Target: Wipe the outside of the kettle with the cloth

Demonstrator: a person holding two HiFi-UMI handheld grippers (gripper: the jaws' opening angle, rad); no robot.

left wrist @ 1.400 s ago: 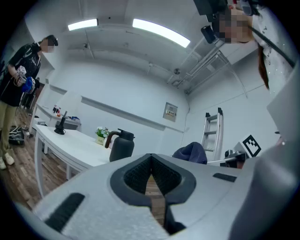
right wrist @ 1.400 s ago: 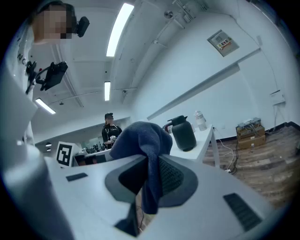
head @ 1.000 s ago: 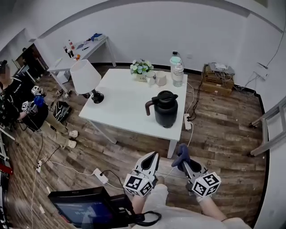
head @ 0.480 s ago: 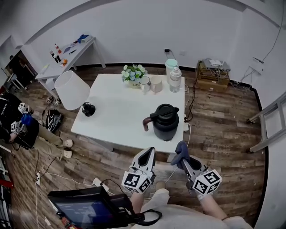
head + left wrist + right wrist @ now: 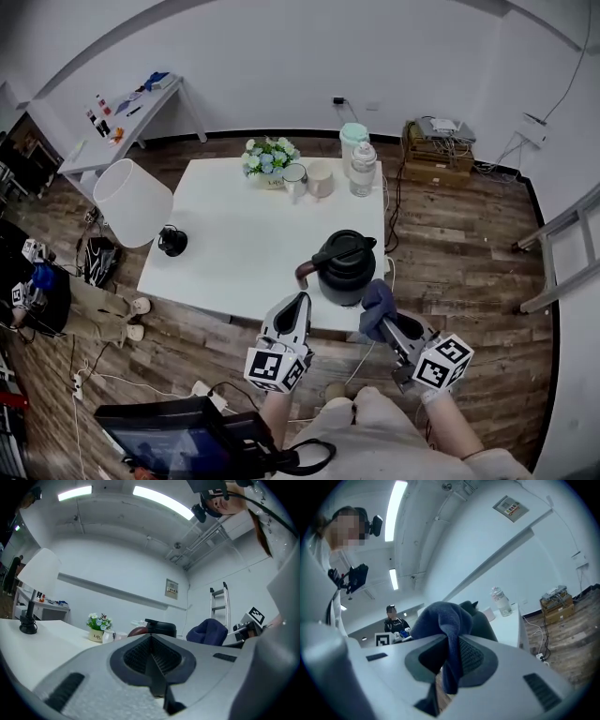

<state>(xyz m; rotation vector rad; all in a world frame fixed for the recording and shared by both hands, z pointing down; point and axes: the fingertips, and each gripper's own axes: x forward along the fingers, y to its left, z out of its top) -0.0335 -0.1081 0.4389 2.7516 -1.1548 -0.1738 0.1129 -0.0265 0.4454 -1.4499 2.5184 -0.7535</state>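
Near the front edge of the worktop (image 5: 234, 234) stands the kettle (image 5: 345, 272), just ahead of both tools. The right hand-held gripper (image 5: 387, 323) is clamped on the cloth (image 5: 376, 302), which bunches above its jaws beside the kettle; whether it touches I cannot tell. The left hand-held gripper (image 5: 296, 309) is closed on nothing and braces nothing. The risk, as I judge it, is that a firm wipe could shove the unbraced kettle sideways or off the edge. A thin pinch could also let the cloth drag free.
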